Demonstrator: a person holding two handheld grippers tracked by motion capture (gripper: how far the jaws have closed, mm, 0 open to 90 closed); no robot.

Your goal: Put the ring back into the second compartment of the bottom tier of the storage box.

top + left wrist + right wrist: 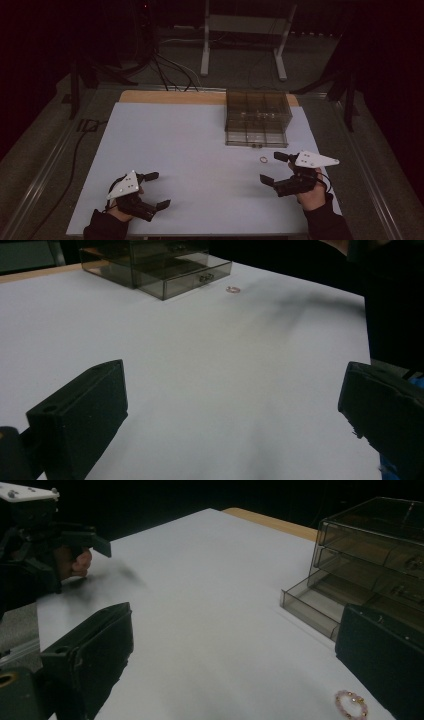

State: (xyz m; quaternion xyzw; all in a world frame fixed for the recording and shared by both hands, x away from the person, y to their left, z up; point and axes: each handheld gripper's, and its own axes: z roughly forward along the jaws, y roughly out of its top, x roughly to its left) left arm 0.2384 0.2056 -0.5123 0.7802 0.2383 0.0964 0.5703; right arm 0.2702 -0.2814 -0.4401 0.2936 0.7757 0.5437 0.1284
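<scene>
White table (200, 150), dark room: drawer box (257, 117), beaded ring (263, 159).
We hold left gripper (156, 190) and right gripper (270, 168) with jaws wide, empty.

Right gripper (235, 645) jaws wide apart over white table (200, 605), nothing btwn them. Pink bead ring (351, 703) lies by right jaw; smoky drawer box (370, 565) beyond, bottom drawer pulled out. Left gripper (75, 535) far left.

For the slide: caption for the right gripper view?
Open right gripper near a pink beaded ring before a smoky drawer box.

Dim, grainy frames; dark surroundings, soft faint shadows
</scene>
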